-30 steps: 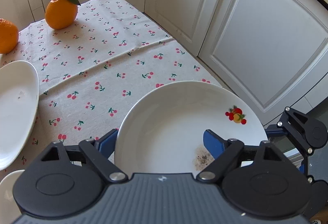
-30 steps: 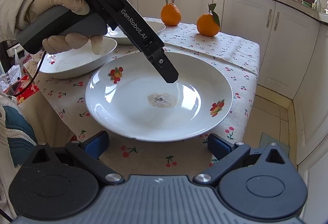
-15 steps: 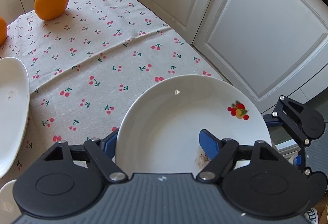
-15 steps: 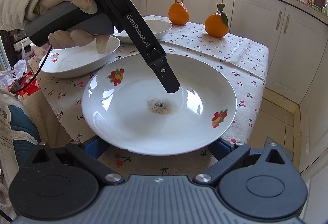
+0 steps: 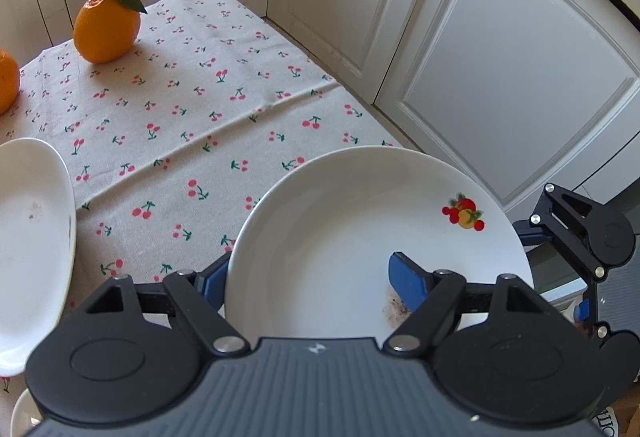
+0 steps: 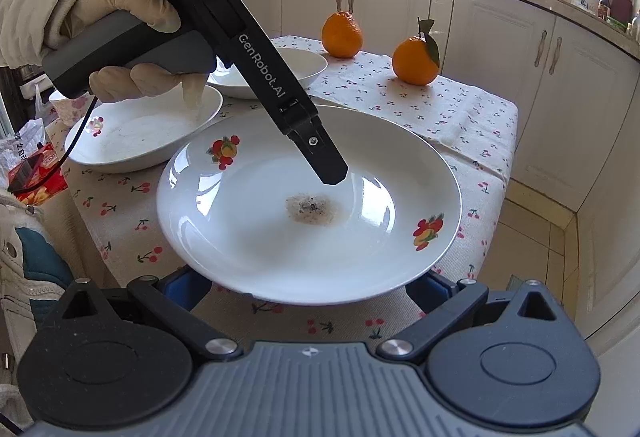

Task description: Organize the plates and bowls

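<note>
A white plate (image 6: 308,205) with fruit prints and a dirty spot in its middle is lifted above the cherry tablecloth (image 6: 460,113). My left gripper (image 5: 308,277) straddles the plate's (image 5: 360,229) rim, one blue finger (image 5: 408,279) over the plate and one below it. In the right wrist view the left gripper's upper finger (image 6: 320,153) rests on the plate. My right gripper (image 6: 308,287) is open just below the plate's near edge and holds nothing. Two white bowls (image 6: 144,133) (image 6: 288,67) stand behind on the left.
Two oranges (image 6: 342,35) (image 6: 416,59) sit at the table's far end. White cabinets (image 5: 500,77) run close along the table's right side. A white bowl (image 5: 32,237) lies left of the left gripper. A red packet (image 6: 36,181) lies off the table's left.
The plate has risen off the cloth in my left gripper and come closer over my right gripper. The right gripper's fingers now sit under the plate's near rim.
</note>
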### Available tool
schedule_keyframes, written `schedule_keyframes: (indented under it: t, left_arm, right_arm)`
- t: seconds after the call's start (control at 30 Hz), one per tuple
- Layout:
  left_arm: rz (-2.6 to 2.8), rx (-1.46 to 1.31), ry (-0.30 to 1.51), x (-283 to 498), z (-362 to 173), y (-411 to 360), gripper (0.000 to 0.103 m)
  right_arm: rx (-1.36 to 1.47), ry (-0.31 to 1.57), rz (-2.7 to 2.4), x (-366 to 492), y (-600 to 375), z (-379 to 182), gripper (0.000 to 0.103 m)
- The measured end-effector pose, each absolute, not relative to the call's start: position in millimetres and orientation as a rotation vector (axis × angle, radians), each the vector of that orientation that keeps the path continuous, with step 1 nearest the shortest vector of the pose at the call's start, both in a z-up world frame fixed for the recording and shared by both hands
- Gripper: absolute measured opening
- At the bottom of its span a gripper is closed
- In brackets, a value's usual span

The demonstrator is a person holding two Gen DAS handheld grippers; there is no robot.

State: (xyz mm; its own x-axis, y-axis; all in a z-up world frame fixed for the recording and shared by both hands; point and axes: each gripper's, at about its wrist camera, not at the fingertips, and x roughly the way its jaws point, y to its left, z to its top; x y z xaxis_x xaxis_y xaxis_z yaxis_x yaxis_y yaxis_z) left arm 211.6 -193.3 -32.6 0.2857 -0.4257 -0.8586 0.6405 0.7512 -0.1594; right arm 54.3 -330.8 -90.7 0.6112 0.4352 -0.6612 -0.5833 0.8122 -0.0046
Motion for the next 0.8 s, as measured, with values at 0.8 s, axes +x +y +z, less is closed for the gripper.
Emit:
schedule_keyframes:
  t: [0.8]
  left_arm:
    - [-0.689,0.206,1.021,295,-37,-208,0.08]
  right_arm:
    - [-0.242,0.702,0.574,149,-348,-98,0.103]
